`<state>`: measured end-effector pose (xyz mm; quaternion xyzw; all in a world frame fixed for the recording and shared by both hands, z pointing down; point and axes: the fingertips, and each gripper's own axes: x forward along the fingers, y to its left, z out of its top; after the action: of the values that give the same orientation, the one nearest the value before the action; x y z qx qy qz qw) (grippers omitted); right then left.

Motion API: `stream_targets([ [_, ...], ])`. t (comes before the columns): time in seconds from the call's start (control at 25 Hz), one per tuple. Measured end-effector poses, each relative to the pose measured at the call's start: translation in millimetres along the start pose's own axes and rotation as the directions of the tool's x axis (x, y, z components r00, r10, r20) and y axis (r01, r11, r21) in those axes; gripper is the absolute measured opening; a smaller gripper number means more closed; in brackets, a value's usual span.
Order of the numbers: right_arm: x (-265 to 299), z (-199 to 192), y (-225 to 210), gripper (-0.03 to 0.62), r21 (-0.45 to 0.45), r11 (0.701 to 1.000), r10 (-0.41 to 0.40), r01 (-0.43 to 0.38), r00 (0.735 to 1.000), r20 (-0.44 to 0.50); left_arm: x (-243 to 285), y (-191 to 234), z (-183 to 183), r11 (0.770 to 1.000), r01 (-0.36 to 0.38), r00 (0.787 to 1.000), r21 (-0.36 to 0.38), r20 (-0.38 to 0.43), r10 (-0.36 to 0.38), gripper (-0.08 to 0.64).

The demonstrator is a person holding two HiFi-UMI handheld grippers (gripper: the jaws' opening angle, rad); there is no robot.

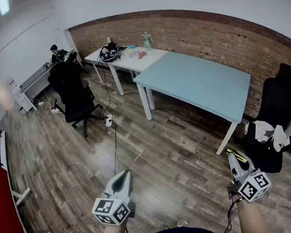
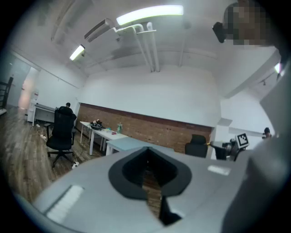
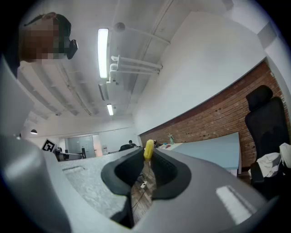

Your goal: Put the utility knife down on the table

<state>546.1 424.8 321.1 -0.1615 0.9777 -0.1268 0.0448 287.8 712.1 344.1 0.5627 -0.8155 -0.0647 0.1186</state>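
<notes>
1. The right gripper [image 1: 235,161] is pinching the knife [image 3: 148,149]. The knife's yellow end is poking out just past the jaw tips.
2. The knife is being held up in the air over the wood floor [image 1: 155,159], well apart from the blue table [image 1: 199,81].
3. The left gripper [image 1: 124,177] is pressing its jaws together on nothing.
4. The knife is looking small, hard and stiff, so I am guessing it is light and is not going to bend.
5. Its body is looking smooth, so it may be slipping if the pinch is getting loose too soon.
6. I cannot tell if the blade is out. If it is, it is sharp, so holding the thick body is the safe way.
7. The knife is not lying on the table yet. Getting closer is looking like the first job, then lowering it flat and letting go softly.
</notes>
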Motion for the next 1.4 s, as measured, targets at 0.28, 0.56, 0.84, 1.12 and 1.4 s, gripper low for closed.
stream_targets([
  [0.28, -7.7, 2.2, -12.1, 0.051, 0.0, 1.0, 0.006, -0.006, 1.0, -0.003, 1.9, -2.2, 2.5, 1.0, -0.018, 1.0, -0.003, 0.003, 0.018, 0.003],
  [0.56, -18.0, -4.0, -33.2, 0.051, -0.002, 1.0, -0.025, 0.025, 1.0, -0.006, 9.3, -3.5, -6.0, 0.999, -0.039, 0.999, -0.011, -0.018, 0.039, 0.003],
  [0.84, -19.7, 1.0, -48.4, 0.051, -0.019, 1.0, 0.023, -0.023, 0.999, 0.031, 28.3, -17.8, -10.8, 0.998, -0.061, 0.998, 0.025, -0.009, 0.061, 0.003],
  [1.12, 7.5, -5.4, -71.9, 0.051, 0.02, 1.0, 0.004, -0.005, 1.0, 0.025, 65.5, -6.1, -8.8, 0.996, -0.07, 0.997, 0.052, -0.021, 0.071, 0.003],
  [1.4, 46.2, -11.2, -92.3, 0.051, 0.035, 0.999, -0.032, 0.031, 0.999, 0.012, 126.5, 27.2, 1.3, 0.998, -0.046, 0.999, 0.052, -0.011, 0.047, 0.003],
])
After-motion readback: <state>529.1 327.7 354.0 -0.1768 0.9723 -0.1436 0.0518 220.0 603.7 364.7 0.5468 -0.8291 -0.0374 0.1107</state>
